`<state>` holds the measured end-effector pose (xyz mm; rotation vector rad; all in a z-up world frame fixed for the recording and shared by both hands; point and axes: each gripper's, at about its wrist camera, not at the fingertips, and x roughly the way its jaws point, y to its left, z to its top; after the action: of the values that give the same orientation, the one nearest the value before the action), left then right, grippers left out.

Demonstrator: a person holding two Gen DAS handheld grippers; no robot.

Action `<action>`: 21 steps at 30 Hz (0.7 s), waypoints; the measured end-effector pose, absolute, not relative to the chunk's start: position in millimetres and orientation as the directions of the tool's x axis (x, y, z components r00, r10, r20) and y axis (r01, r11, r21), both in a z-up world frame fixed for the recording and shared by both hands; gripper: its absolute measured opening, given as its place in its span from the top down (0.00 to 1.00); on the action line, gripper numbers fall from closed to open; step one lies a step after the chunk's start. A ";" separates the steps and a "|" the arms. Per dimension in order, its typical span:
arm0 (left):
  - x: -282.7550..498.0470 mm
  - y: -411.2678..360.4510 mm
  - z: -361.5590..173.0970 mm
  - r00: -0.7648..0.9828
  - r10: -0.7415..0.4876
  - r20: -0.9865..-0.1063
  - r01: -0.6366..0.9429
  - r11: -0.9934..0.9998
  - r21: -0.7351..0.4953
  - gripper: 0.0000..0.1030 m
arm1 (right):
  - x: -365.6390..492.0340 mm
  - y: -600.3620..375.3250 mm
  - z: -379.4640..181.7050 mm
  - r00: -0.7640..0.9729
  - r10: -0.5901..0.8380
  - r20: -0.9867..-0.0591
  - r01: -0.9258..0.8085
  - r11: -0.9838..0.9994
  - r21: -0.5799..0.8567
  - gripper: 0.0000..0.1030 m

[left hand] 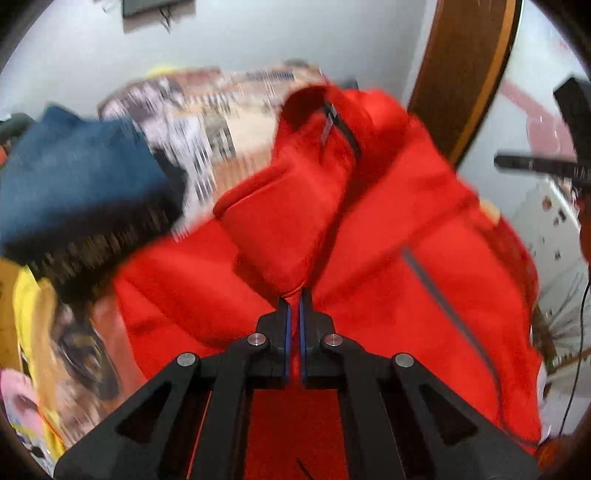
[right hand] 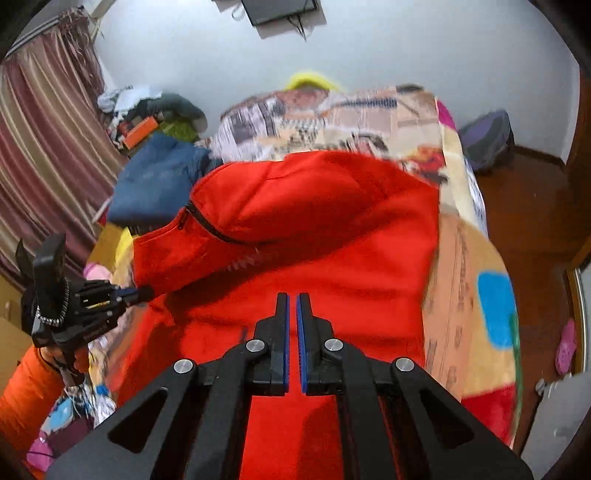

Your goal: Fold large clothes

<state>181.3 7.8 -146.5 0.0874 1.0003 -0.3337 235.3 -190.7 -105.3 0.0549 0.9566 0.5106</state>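
Two grippers over one red fleece jacket (right hand: 314, 258) on the bed (right hand: 472, 258).
Left gripper (left hand: 294, 295) pinches a sleeve cuff at 12 o'clock; right gripper (right hand: 293, 299) hovers nearly closed, holding nothing. Soft, bulky, limp: best gripped at hems. Blue garment (right hand: 155, 177) lies at 10 o'clock.

A bedroom with pale grey-white walls (right hand: 406, 55). A dark flat screen (right hand: 280, 11) hangs high on the far wall. Striped maroon curtains (right hand: 40, 155) cover the left side. A bed with a colourful patterned blanket (right hand: 476, 266) fills the middle. The floor (right hand: 524, 206) is dark reddish wood. A brown wooden door frame (left hand: 461, 74) stands to the right. Cluttered belongings (right hand: 147, 114) pile near the curtains.
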 end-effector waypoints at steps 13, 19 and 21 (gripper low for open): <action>168.8 19.8 -141.6 0.497 -0.139 -0.856 0.259 0.966 -0.007 0.51 | 232.8 -202.0 -120.1 0.460 0.355 -0.814 -0.320 0.921 0.221 0.85; 215.2 22.3 -93.4 0.597 -0.173 -0.783 0.230 0.972 -0.040 0.42 | 235.8 -199.4 -111.8 0.513 0.350 -0.784 -0.324 0.925 0.200 0.59; 244.0 13.7 -89.8 0.602 -0.169 -0.780 0.219 0.975 -0.042 0.42 | 239.8 -199.6 -113.2 0.516 0.356 -0.779 -0.326 0.923 0.206 0.59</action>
<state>244.0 13.7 -89.8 0.0600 0.8971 -0.2243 239.8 -199.6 -113.2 0.0350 0.9439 0.4094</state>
